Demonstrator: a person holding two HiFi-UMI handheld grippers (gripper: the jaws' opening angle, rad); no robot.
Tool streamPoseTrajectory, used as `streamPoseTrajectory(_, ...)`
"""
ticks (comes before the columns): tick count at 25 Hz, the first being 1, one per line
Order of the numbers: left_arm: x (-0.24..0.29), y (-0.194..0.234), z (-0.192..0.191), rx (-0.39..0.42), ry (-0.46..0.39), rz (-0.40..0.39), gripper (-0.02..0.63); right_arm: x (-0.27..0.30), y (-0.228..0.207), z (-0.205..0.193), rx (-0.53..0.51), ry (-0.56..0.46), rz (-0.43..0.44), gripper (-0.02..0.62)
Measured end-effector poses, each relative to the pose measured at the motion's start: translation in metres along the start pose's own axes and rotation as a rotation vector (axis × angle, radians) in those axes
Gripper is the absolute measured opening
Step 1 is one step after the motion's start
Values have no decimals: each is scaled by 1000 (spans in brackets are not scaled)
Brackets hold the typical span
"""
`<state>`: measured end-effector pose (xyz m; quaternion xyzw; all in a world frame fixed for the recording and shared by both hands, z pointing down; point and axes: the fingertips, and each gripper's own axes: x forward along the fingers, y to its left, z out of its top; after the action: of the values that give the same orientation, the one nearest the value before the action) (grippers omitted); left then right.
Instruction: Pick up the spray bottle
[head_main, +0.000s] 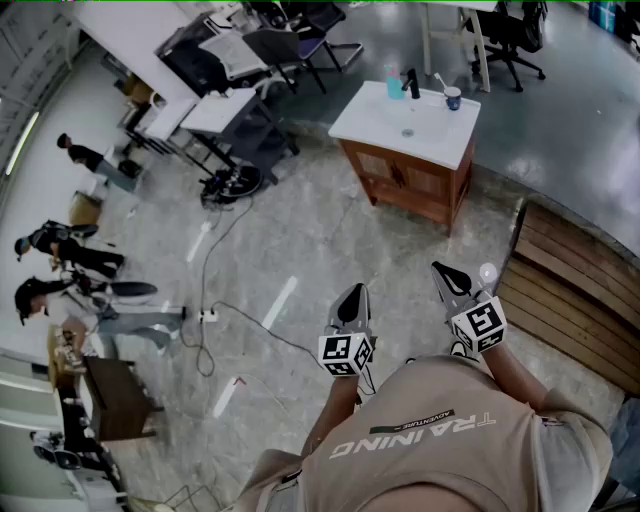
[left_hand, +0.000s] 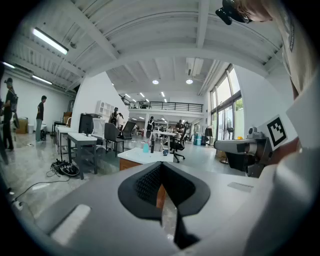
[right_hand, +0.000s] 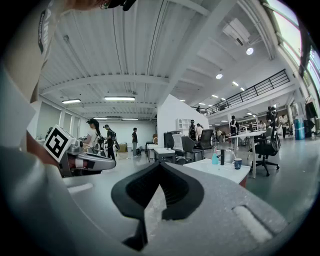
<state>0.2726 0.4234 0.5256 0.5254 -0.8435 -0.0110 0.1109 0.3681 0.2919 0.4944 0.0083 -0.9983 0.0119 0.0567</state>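
Spray bottle (head_main: 394, 82), beyond left tongs (head_main: 356, 293), right tongs (head_main: 441, 269)

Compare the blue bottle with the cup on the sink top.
The blue bottle is taller and pale blue; the cup is shorter and darker. In the head view the blue bottle stands left of the faucet, the cup right of it. Both stand upright on the sink top.

A small wooden desk (head_main: 445, 140) with a white top stands on the grey floor (head_main: 320, 240). A drain hole (head_main: 407, 132) sits in the middle of the top. Along the back edge stand a blue bottle (head_main: 394, 82), a black tap (head_main: 411, 83) just beside it, and a cup (head_main: 452, 97) with a toothbrush in it.
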Motion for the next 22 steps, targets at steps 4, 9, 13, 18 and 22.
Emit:
streamPoseTrajectory(4,5,17,1,-9,-11,7,12,14,-6,4,1,-11,-19,2)
streamPoseTrajectory(9,7,26,1,0,-22,-12,12,22,-6,0,0,-10,-51,2)
streamPoseTrajectory(13,0,38,-13,-22,1,-18,12,27,-1,-5,-37,18,-68,2)
streamPoseTrajectory(18,3,51,-40,-51,54,-9,12,27,0,-29,-10,82,-75,2)
streamPoseTrajectory(22,12,48,-51,-77,92,-18,12,32,-2,-47,24,144,-62,2)
